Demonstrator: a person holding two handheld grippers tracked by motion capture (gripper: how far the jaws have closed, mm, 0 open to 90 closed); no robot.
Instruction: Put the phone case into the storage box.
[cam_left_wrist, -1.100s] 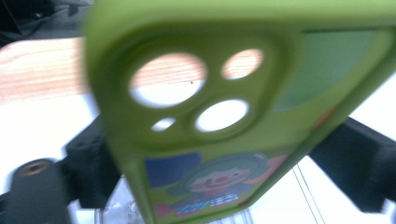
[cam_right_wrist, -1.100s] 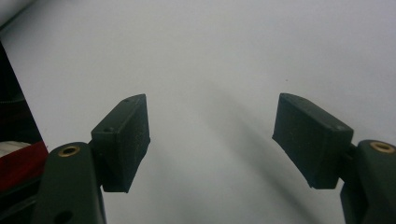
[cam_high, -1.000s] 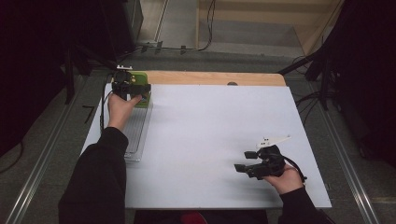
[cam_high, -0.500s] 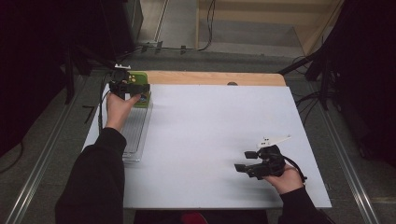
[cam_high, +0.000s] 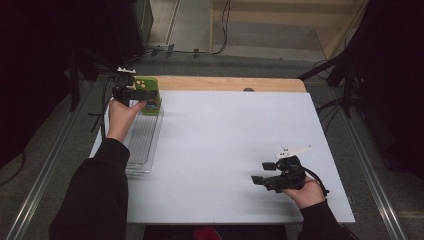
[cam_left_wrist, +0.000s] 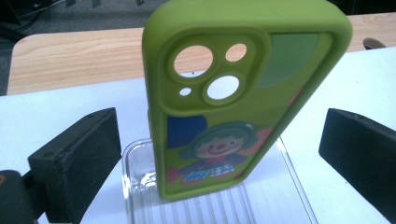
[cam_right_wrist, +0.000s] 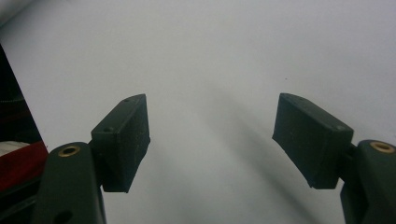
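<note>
I am bringing my left hand-held gripper (cam_left_wrist: 219, 154) up to the green phone case (cam_left_wrist: 243, 93), jaws wide on either side, pads not touching. The case is standing upright at the far end of the clear tray (cam_high: 142, 145). I should be centring before squeezing, so it doesn't tip. My right hand-held gripper (cam_right_wrist: 212, 140) is hanging open, well apart from the tray.

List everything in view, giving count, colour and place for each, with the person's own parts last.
green rubber phone case with a clown picture: one, green, standing upright at the far end of the tray, between the left fingers, not touched.
clear ribbed plastic tray: one, transparent, left side of the table.
white table top: one, white, with a wooden strip along the far edge.
left gripper: one, black, open around the case.
right gripper: one, black, open and empty, over the table's near right.
hands: two, each holding a gripper.
</note>
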